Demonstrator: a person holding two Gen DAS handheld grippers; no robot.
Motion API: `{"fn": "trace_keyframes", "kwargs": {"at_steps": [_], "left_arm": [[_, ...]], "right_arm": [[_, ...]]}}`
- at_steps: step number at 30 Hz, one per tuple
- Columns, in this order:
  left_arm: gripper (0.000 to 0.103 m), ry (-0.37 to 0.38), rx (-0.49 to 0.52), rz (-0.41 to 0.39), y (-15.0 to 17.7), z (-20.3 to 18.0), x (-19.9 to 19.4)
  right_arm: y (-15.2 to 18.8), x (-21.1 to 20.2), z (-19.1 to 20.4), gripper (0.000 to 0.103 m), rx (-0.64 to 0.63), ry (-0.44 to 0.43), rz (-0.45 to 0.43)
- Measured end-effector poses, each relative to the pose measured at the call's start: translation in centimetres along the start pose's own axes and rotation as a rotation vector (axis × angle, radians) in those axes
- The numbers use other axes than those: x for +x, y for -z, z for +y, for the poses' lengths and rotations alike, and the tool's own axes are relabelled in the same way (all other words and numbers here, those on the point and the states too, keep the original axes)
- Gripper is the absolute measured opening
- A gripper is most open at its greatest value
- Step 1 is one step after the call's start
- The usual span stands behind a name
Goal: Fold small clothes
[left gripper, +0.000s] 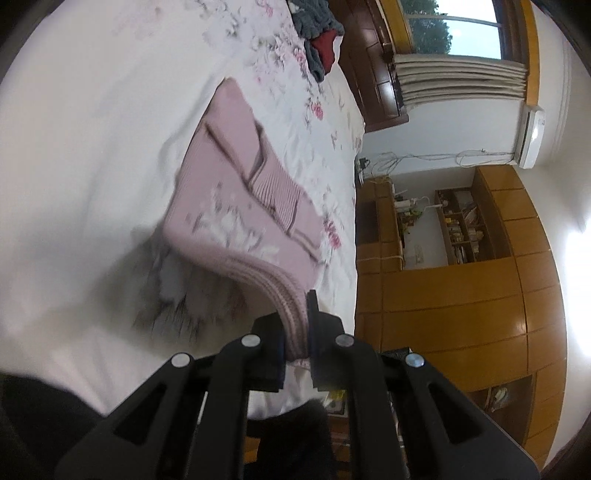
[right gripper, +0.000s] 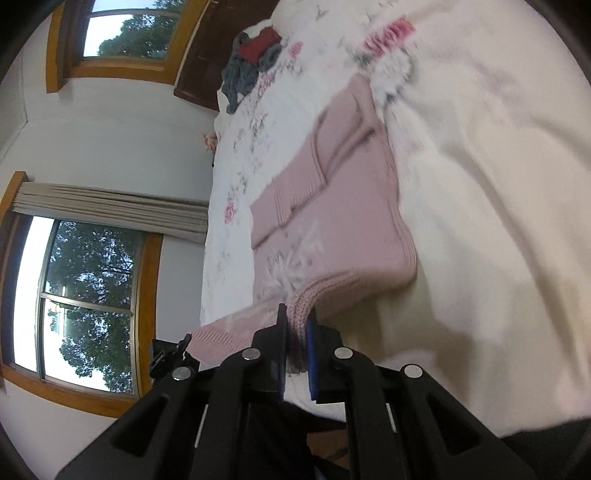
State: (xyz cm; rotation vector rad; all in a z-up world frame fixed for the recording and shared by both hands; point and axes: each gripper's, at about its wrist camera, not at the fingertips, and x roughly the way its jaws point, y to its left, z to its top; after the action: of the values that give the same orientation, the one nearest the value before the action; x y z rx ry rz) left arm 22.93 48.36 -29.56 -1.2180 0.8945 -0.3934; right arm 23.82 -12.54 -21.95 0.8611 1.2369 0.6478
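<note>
Pink knit sweater (left gripper: 236,192) — lies on the floral bedspread (left gripper: 110,129) of the bed, sleeves already folded inward across the body, ribbed cuffs visible near the middle. The near ribbed hem is lifted off the bed at two points. The left hand-held gripper (left gripper: 295,332) is clamped on one hem corner; the right hand-held gripper (right gripper: 295,328) is clamped on the other, with knit fabric pinched between the jaws in both wrist views.

Step in hand, as judged: the lengthwise fold — carrying the hem up toward the collar end. The next move calls for both grippers to travel together, level and parallel, so the hem lands square on the far edge without dragging the folded sleeves out of place. A heap of grey and red clothes (left gripper: 319,33) sits well apart, near the bed's far end.
</note>
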Motion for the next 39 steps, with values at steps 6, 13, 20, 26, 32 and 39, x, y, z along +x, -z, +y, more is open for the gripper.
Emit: {"fn": "trace_keyframes", "kwargs": {"at_steps": [6,13,20,26,32,39], "left_arm": [[0.007,-0.043,-0.007,-0.003,-5.3,-0.8,2.8],[0.007,-0.152,-0.042,0.028,-12.4,0.6,8.6],[0.007,-0.267,-0.067,0.069,-17.6,3.5,13.9],[0.019,-0.319,-0.049,0.086,-19.8,4.6,16.2],[0.033,-0.330,0.105,0.068,-20.5,2.2,14.9],[0.044,-0.437,0.214,0.116,-20.4,2.3,15.9]], "right_arm": [[-5.0,0.9,1.3,0.008,-0.010,0.044,-0.027],[-11.3,4.9,1.1,0.008,0.010,0.130,-0.012],[-17.2,10.5,-2.2,0.009,0.065,0.229,0.034],[-20.3,13.7,-4.7,0.026,0.085,0.246,0.049],[-22.0,11.4,-3.8,0.033,-0.023,0.182,0.025],[-21.9,12.3,-3.5,0.033,-0.154,0.238,0.055]]}}
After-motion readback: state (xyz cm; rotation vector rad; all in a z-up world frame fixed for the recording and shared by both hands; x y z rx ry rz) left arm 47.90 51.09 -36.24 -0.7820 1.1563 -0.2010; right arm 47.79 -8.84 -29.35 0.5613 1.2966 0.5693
